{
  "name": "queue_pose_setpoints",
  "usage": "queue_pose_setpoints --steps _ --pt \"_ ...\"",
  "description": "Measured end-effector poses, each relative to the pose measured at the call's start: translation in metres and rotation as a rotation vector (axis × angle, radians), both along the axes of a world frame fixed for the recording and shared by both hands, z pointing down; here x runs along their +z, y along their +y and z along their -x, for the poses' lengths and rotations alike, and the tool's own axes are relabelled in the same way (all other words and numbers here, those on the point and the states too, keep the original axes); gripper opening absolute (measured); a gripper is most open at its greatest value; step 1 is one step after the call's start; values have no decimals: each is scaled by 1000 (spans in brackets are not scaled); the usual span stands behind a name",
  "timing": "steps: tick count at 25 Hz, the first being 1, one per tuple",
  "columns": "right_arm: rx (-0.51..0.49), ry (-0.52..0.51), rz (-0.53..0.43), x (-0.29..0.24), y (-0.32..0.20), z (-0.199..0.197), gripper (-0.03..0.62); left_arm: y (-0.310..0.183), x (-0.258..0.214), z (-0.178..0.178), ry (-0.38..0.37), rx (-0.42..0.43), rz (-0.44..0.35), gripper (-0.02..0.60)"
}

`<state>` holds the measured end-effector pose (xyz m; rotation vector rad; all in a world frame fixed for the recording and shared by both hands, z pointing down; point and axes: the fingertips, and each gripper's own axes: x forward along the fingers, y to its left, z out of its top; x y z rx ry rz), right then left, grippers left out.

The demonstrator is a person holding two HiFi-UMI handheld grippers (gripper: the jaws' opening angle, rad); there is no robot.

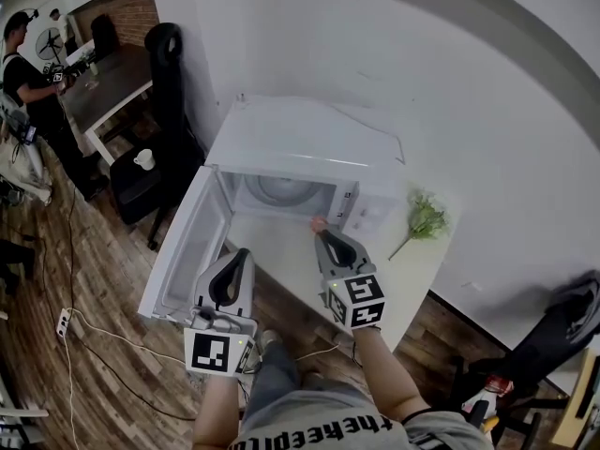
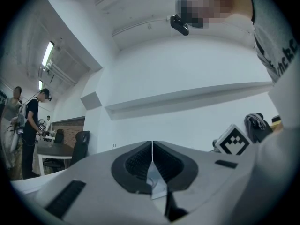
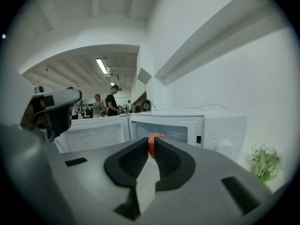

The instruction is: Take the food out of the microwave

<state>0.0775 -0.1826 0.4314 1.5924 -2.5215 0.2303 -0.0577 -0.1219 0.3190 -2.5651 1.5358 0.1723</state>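
A white microwave (image 1: pixel 309 139) stands on a white table (image 1: pixel 424 272) with its door (image 1: pixel 183 251) swung open to the left. Its glass turntable (image 1: pixel 279 189) lies bare inside. My right gripper (image 1: pixel 322 234) is just in front of the opening, shut on a small orange-red piece of food (image 1: pixel 318 224). In the right gripper view the food (image 3: pixel 153 143) sticks up between the pads, with the microwave (image 3: pixel 211 125) behind it. My left gripper (image 1: pixel 240 257) hovers near the open door's inner edge, and its jaws (image 2: pixel 152 146) are shut with nothing between them.
A small green plant (image 1: pixel 427 216) lies on the table right of the microwave. A black chair (image 1: pixel 165 73) and a stool with a white cup (image 1: pixel 143 158) stand to the left. A person (image 1: pixel 28 82) stands by a dark table at far left. Cables cross the wooden floor.
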Motion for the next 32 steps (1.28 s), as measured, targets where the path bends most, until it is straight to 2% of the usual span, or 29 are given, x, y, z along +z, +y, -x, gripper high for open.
queue_pose_setpoints --steps 32 --pt "55 -3 -274 -114 115 -60 40 67 -28 -27 3 -4 -25 9"
